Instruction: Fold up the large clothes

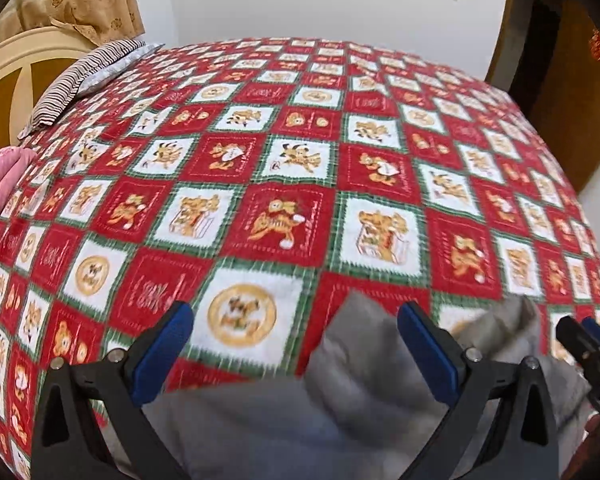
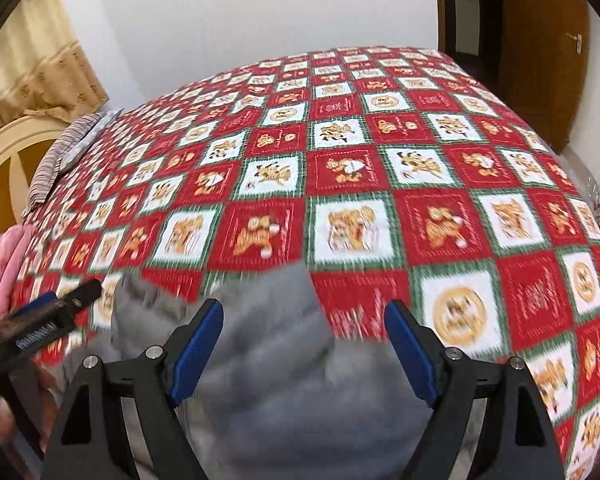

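Both claws gape wide, gripping nothing — left claw, right claw — above grey garment

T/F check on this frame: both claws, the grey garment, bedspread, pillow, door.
1. Both claws are open. True: the left claw and the right claw each stand wide apart.
2. The grey garment lies at the near edge of the bed. True.
3. The right claw grips the garment. False: its fingers are spread, with cloth between them but not pinched.
4. The bedspread is plain blue. False: red and white checks with green borders.
5. The striped pillow lies at the far left. True.
6. The door is white. False: brown wood.
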Demonstrator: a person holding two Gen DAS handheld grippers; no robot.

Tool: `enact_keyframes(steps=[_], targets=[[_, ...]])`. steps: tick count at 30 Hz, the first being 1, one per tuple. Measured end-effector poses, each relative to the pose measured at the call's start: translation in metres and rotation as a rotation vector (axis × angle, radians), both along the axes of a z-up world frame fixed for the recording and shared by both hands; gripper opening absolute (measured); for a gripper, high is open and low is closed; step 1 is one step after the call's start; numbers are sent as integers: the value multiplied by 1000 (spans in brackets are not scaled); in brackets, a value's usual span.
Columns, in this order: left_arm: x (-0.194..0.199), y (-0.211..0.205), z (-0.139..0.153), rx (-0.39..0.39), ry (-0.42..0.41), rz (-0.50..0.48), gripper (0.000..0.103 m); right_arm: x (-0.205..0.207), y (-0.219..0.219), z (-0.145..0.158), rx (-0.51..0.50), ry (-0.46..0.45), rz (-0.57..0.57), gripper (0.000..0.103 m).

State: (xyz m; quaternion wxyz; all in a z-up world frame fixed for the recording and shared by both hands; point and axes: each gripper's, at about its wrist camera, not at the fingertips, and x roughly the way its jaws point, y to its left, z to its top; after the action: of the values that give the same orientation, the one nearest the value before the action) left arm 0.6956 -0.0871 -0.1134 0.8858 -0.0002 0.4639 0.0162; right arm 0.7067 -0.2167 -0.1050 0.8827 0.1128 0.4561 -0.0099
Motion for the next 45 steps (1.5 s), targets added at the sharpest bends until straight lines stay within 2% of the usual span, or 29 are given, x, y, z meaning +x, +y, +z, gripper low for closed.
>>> enact_keyframes(steps=[2,3,5,7,9,11,12,13,14,16,17,19,21,23,29,31,34,38,42,45], targets=[[9,-5,-6,6,11,-8,103,14,1,-3,14,17,-5,84],[11,-6,-9,9,14,-15,103,22,2,-7,16,39,-7,88],[12,-9,-12,15,15,-28,103,39,6,-22,13,111,3,88],[11,-14,-15,12,18,-62,102,47,7,-32,8,145,10,88],[6,-18,-18,9,19,-105,90,47,7,-37,-5,153,25,87],[4,-20,-20,-17,42,-137,66,40,9,-38,-16,146,65,70],[-1,-19,-20,-43,53,-157,59,35,9,-37,-22,150,82,49],[-3,-20,-19,-56,57,-177,43,30,9,-37,-23,154,98,38],[-7,-21,-18,-59,57,-200,27,26,9,-36,-27,152,108,36],[-18,-20,-10,-52,28,-220,20,14,7,-29,-61,130,130,22],[-25,-18,-5,-49,6,-235,15,9,5,-25,-65,115,132,20],[-40,-15,4,-31,-38,-255,13,-7,-1,-12,-80,82,142,12],[-57,-10,13,-29,-78,-284,13,-18,-4,-4,-97,61,154,9],[-78,-5,19,-6,-127,-315,12,-32,-8,4,-120,39,162,7],[-114,9,12,40,-181,-361,10,-68,-28,7,-145,12,161,4],[-120,11,4,63,-181,-366,9,-77,-31,2,-157,16,162,4],[-125,18,-7,56,-167,-355,9,-86,-35,-8,-156,25,149,4],[-131,22,-28,111,-154,-341,9,-95,-39,-22,-162,27,134,4],[-130,21,-50,166,-126,-341,10,-99,-36,-35,-215,18,131,4],[-133,17,-57,195,-124,-348,10,-95,-34,-52,-236,33,116,4]])
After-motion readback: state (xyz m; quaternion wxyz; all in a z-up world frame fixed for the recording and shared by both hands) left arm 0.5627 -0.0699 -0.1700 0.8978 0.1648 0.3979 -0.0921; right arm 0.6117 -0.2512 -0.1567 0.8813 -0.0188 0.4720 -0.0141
